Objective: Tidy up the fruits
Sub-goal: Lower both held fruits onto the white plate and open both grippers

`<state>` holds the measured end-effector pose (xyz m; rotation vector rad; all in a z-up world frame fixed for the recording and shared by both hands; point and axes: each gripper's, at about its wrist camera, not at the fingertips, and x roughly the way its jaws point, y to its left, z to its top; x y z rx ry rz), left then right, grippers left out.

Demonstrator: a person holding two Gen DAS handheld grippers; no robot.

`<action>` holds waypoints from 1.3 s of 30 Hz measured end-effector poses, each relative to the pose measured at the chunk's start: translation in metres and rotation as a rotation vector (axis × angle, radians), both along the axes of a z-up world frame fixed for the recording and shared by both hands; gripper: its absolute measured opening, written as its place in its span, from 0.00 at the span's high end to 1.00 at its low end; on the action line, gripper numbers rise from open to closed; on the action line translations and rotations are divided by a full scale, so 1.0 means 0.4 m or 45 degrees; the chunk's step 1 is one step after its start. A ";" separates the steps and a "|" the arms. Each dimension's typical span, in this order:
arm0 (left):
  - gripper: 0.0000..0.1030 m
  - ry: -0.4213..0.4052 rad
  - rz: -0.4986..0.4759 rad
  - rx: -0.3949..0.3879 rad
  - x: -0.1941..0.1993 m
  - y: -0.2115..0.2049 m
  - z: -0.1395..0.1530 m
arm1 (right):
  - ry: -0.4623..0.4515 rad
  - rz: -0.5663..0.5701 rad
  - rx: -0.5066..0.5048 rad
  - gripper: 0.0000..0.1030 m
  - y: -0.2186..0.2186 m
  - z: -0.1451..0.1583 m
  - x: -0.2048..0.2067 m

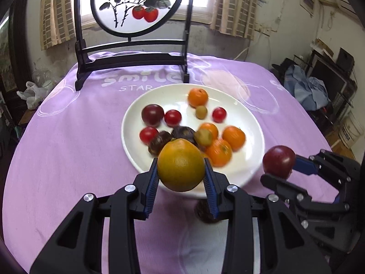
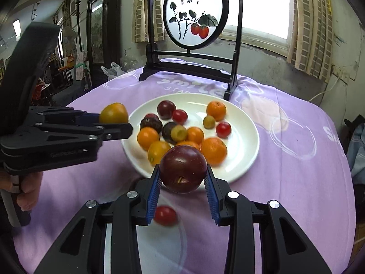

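Now | left gripper (image 1: pixel 181 173) grips orange (image 1: pixel 181 164) | right gripper (image 2: pixel 183 178) grips plum (image 2: pixel 183 169), probably

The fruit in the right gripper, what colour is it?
Dark purple-red plum, clearest in the right wrist view.

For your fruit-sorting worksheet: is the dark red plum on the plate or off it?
Off: the dark red plum is clamped in the right tongs, lifted before the plate.
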<state>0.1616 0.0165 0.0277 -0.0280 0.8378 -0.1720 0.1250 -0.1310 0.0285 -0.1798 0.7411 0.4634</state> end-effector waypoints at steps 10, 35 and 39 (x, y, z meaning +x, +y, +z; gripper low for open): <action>0.65 0.066 0.103 -0.001 0.152 0.024 -0.059 | 0.044 -0.085 -0.034 0.63 0.069 -0.045 0.165; 0.27 -0.045 0.120 -0.077 -0.051 0.044 -0.026 | 0.055 -0.105 0.001 0.42 -0.038 -0.074 -0.046; 0.26 -0.010 0.110 -0.065 -0.086 0.039 -0.058 | 0.077 -0.085 -0.030 0.42 -0.031 -0.100 -0.087</action>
